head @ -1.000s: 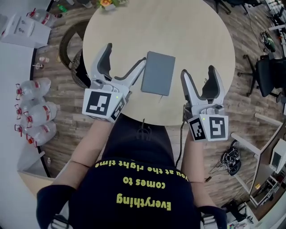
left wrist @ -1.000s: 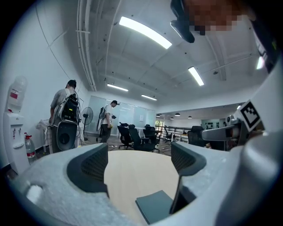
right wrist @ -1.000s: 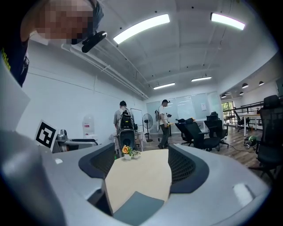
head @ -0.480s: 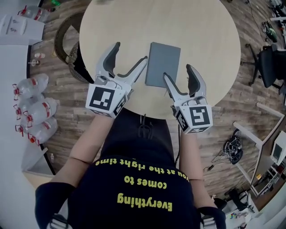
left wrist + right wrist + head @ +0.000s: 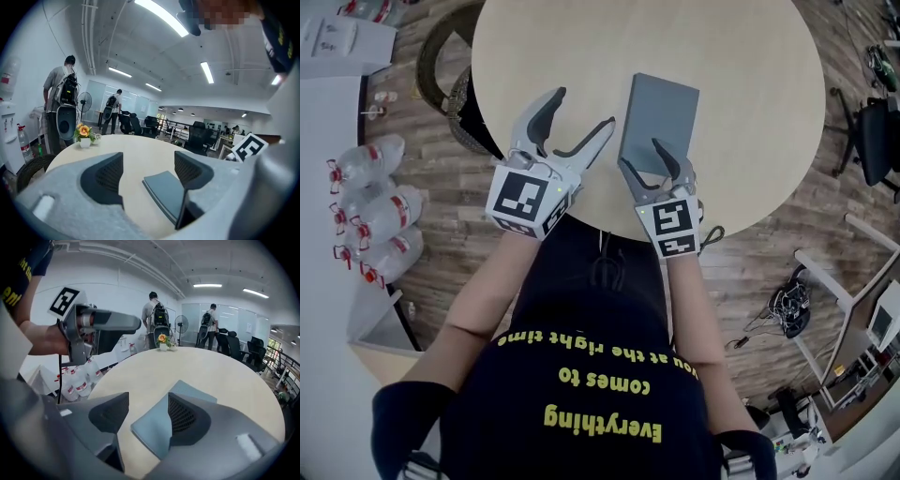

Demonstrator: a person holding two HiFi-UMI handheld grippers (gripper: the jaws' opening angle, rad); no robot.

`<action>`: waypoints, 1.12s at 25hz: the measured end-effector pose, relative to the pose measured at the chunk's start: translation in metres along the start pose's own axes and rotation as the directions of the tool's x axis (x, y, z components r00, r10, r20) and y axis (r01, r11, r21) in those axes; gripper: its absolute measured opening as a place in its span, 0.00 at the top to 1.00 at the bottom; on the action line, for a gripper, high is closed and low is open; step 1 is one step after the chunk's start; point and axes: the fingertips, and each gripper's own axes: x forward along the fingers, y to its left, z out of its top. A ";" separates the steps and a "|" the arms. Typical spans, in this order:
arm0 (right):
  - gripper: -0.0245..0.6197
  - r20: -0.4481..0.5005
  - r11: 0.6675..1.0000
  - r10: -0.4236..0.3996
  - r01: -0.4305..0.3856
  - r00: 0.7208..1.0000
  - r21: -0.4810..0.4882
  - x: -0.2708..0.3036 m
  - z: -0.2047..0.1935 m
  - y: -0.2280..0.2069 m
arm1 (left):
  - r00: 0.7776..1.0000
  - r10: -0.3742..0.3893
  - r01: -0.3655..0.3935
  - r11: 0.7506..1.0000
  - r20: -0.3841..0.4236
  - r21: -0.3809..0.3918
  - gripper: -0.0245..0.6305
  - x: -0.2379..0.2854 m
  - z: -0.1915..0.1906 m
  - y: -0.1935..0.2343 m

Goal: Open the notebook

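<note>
A closed grey notebook [image 5: 661, 117] lies flat on the round beige table [image 5: 741, 56], near its front edge. My right gripper [image 5: 643, 156] hangs over the notebook's near left corner, jaws closing: one finger above the cover, the other just left of the edge. In the right gripper view that corner of the notebook [image 5: 149, 425] sits between the pads, which do not press on it. My left gripper [image 5: 584, 110] hovers left of the notebook, its jaws also closing. In the left gripper view the notebook [image 5: 164, 188] lies low between the jaws [image 5: 146, 171], close to the right one and untouched.
Water bottles [image 5: 370, 211] stand on the wood floor at left, beside a white counter [image 5: 323, 281]. A wicker chair [image 5: 450, 89] sits at the table's left, an office chair [image 5: 879, 131] at right. A small flower pot [image 5: 84, 136] stands on the table's far side; people [image 5: 63, 101] stand beyond.
Both grippers have come down toward the table. The right one swung left and forward onto the notebook's near corner. Both pairs of jaws have narrowed.
</note>
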 end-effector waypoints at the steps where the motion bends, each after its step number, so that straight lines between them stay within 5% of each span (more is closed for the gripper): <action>1: 0.54 -0.019 1.000 0.009 -0.009 1.000 -0.002 0.006 -0.008 0.004 | 1.000 -0.002 0.002 1.000 -0.007 0.000 0.43 0.000 -0.003 0.000; 11: 0.58 -0.141 0.998 0.035 -0.041 0.989 -0.039 0.034 -0.049 0.021 | 0.998 -0.014 0.013 1.000 -0.060 -0.013 0.44 -0.005 -0.027 0.001; 28: 0.65 -0.212 0.938 -0.098 0.019 0.972 -0.346 0.051 -0.080 0.020 | 0.995 -0.024 0.021 0.999 -0.096 -0.030 0.44 0.000 -0.043 -0.006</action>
